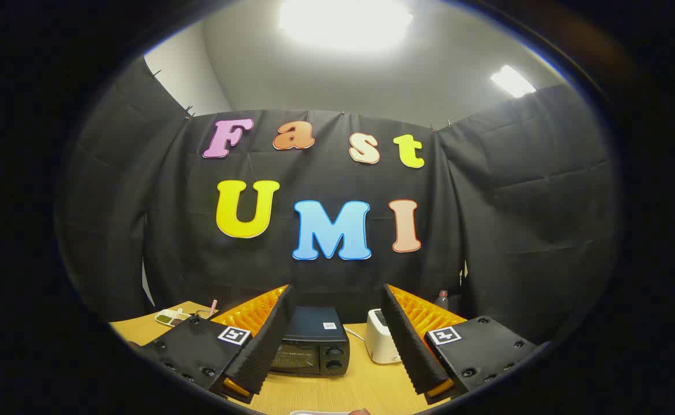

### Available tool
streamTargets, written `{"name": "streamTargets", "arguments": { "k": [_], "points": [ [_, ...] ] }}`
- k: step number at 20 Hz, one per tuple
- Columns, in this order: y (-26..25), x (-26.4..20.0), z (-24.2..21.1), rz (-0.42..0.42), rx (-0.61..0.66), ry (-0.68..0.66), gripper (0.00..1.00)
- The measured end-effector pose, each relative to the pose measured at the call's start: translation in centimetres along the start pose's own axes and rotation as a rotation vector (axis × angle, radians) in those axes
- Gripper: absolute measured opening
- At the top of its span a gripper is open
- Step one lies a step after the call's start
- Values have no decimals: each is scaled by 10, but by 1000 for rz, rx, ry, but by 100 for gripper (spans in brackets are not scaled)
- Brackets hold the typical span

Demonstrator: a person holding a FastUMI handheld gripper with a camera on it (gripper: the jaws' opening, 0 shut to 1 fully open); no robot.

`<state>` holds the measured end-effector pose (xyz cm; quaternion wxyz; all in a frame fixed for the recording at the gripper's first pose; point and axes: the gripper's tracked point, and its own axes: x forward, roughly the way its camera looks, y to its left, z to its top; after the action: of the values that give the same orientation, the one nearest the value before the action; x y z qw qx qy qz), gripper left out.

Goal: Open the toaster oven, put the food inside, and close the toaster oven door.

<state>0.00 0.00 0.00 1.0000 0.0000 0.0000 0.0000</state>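
Tongs (337,340) gape wide, their left finger (268,337) hiding part of the closed toaster oven (313,343).

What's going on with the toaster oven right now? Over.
Gripper open, holding nothing. Toaster oven on the wooden table, just ahead between the fingers, door shut. White toaster stands beside it; nothing blocks the door.

Black cloth wall (504,190), wooden table (349,392).

toaster oven (312,341): glossy dark metal (glass door) | table (325,389): matt wood | toaster (381,344): smooth plastic
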Motion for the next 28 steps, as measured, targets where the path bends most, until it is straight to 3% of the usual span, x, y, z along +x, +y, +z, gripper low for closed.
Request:
{"name": "streamTargets", "arguments": {
  "k": [16,28],
  "points": [
    [8,18,-26,27,52,74,96],
    [87,70,-53,158,71,118,96]
  ]
}}
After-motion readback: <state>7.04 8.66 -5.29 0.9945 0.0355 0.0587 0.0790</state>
